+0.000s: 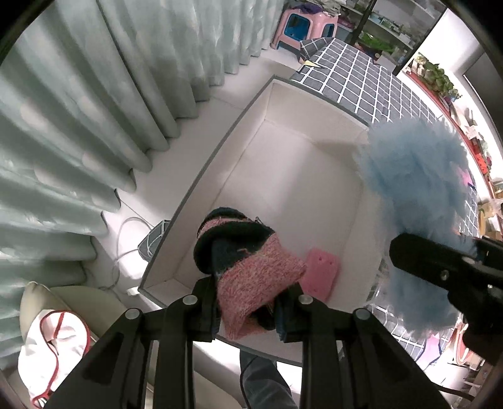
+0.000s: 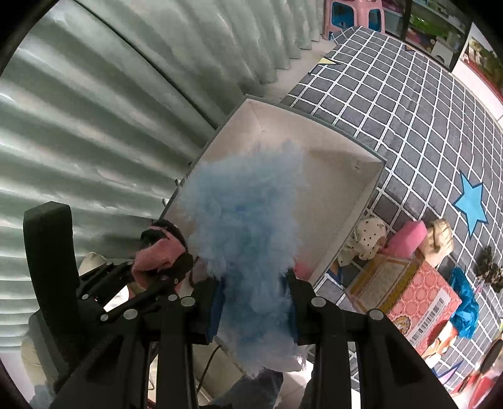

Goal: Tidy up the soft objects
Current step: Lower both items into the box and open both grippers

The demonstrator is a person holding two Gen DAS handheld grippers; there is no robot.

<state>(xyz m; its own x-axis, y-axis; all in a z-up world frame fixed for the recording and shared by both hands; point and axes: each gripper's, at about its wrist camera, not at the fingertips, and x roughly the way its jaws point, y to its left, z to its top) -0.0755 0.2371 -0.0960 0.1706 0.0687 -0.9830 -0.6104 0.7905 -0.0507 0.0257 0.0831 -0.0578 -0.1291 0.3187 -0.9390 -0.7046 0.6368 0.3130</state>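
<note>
My left gripper (image 1: 248, 299) is shut on a pink and dark knitted sock bundle (image 1: 248, 267) and holds it above the near end of a white open box (image 1: 295, 170). A pink sponge (image 1: 320, 277) lies in the box's near corner. My right gripper (image 2: 254, 302) is shut on a fluffy light-blue soft object (image 2: 248, 226), held over the same box (image 2: 342, 176). In the left wrist view the blue fluff (image 1: 415, 195) hangs over the box's right wall. In the right wrist view the left gripper (image 2: 157, 267) with the knit bundle is at lower left.
Pale green curtains (image 1: 78, 110) hang left of the box. A grey grid-pattern mat (image 2: 408, 110) lies to the right, with a polka-dot cloth (image 2: 364, 239), a pink roll (image 2: 405, 239), a patterned carton (image 2: 411, 292) and a blue cloth (image 2: 465, 302). A pink stool (image 1: 305, 28) stands far back.
</note>
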